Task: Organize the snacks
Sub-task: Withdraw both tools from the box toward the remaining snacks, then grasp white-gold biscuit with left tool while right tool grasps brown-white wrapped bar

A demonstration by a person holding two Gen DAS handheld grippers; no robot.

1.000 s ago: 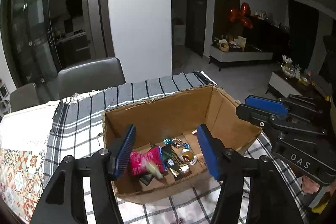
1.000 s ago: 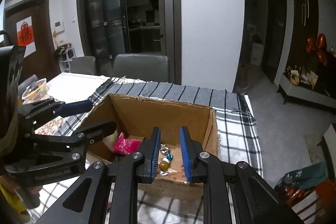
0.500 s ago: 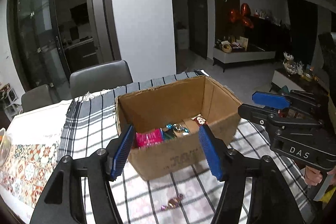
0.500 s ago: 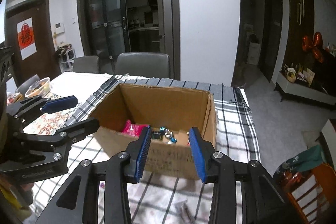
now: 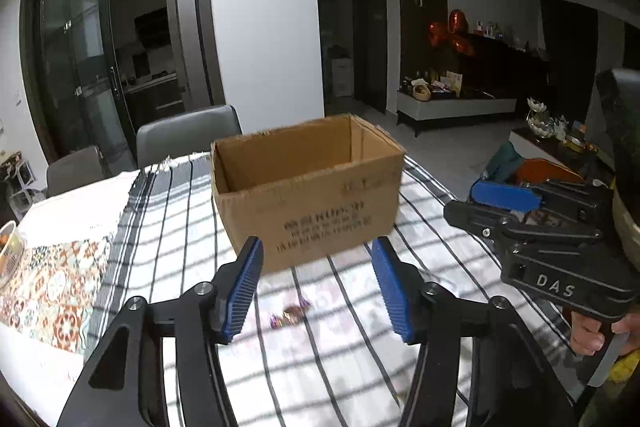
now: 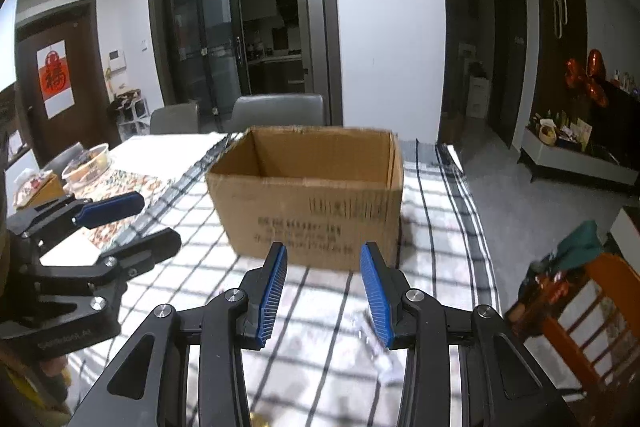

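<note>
An open cardboard box (image 5: 312, 203) stands on the checked tablecloth (image 5: 168, 243); it also shows in the right wrist view (image 6: 316, 203). Its contents are hidden from this low angle. A wrapped candy (image 5: 291, 314) lies on the cloth in front of the box, between the fingers of my left gripper (image 5: 318, 287), which is open and empty. My right gripper (image 6: 324, 291) is open and empty, short of the box. A clear wrapper (image 6: 376, 351) lies on the cloth by its right finger. Each gripper shows in the other's view, the right (image 5: 504, 205) and the left (image 6: 124, 223).
A patterned runner (image 5: 48, 287) and a bowl (image 5: 8, 251) lie at the left. A bowl of snacks (image 6: 86, 163) and a small box (image 6: 38, 187) sit at the far left. Grey chairs (image 6: 276, 109) stand behind the table. An orange chair (image 6: 584, 307) is at the right.
Both grippers have pulled back and down from above the box to in front of it. The right gripper has opened wide. The snacks inside the box are now out of sight.
</note>
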